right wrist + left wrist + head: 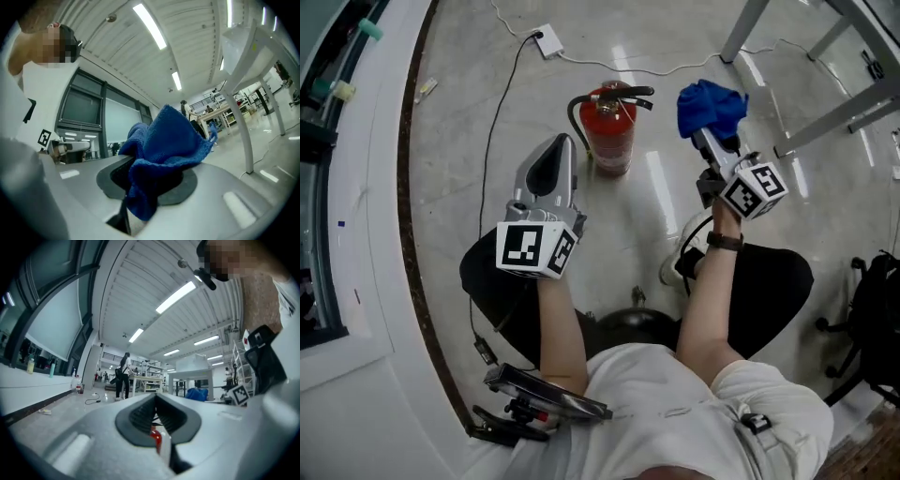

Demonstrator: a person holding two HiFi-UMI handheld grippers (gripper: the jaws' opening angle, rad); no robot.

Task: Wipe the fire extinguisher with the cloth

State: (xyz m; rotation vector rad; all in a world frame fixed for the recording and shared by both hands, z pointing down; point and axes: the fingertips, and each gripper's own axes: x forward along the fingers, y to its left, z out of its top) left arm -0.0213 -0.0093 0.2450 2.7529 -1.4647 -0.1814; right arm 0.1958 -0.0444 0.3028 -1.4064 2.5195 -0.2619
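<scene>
The extinguisher (610, 131) is stood upright on the floor (675, 216), between the two grippers and a little beyond them. The cloth (711, 106) is clamped in the right gripper (705, 139), whose jaws are closed on a bunched fold. The rest is heaped over the jaw tips, held to the right of the extinguisher and apart from it. The left gripper (563, 142) is held near the extinguisher's left side. Its jaws are drawn together with nothing gripped, and a sliver of red is seen through the slit between them. A cable (502, 103) is laid across the floor behind.
</scene>
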